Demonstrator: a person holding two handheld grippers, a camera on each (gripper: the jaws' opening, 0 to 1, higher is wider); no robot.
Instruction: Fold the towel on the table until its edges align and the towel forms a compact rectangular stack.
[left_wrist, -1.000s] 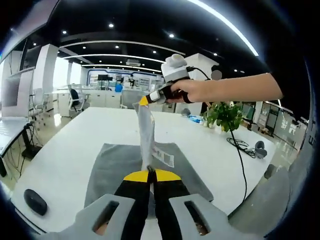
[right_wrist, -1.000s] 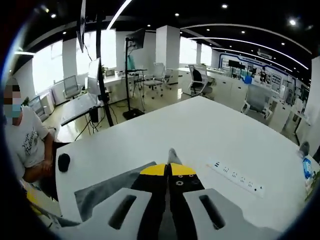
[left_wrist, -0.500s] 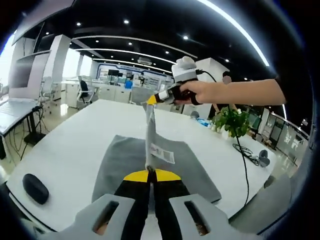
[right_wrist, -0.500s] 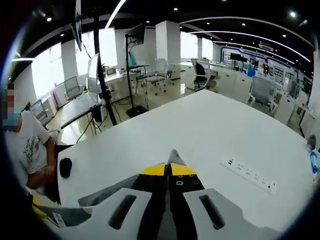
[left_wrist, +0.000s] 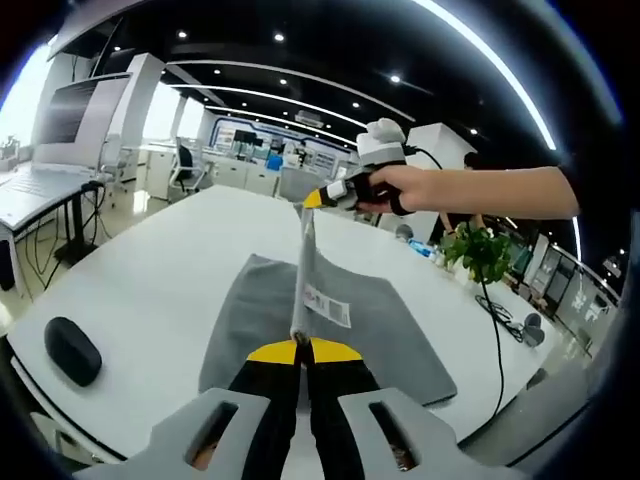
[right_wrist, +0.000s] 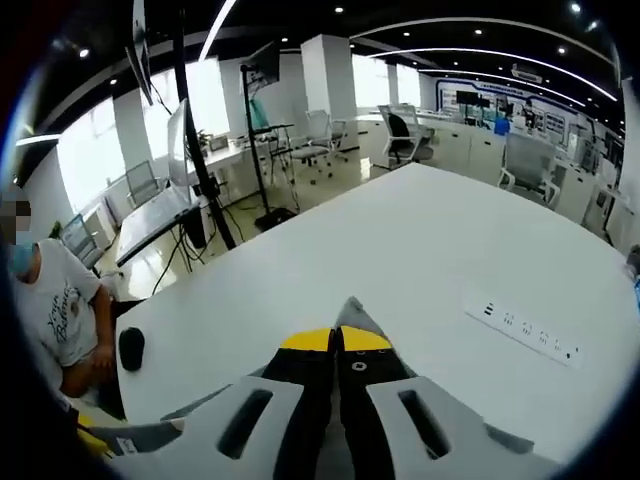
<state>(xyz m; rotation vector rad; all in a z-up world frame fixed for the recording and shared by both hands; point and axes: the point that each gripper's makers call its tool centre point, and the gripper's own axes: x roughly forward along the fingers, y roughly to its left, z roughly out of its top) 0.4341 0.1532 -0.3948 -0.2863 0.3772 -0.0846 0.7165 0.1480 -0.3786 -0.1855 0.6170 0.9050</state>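
Observation:
A grey towel (left_wrist: 400, 335) with a white label lies spread on the white table (left_wrist: 150, 290) in the left gripper view. My left gripper (left_wrist: 300, 351) is shut on its near edge. That edge is pulled taut up to my right gripper (left_wrist: 312, 199), held by a hand above the table and shut on the far corner. In the right gripper view my right gripper (right_wrist: 335, 340) is shut on a grey towel corner (right_wrist: 352, 313) that pokes out past its tips. More grey cloth (right_wrist: 150, 432) hangs below at the lower left.
A black mouse (left_wrist: 72, 350) lies near the table's left edge. A potted plant (left_wrist: 480, 252) and black cable (left_wrist: 497, 340) sit at the right. A white power strip (right_wrist: 528, 328) lies on the table. A seated person (right_wrist: 50, 310) is by the table's edge; office desks and chairs stand beyond.
Both views have shifted with the hands. The lifted towel edge between the grippers has stretched flatter and lower over the table, and the right gripper has moved further out. Both stay shut.

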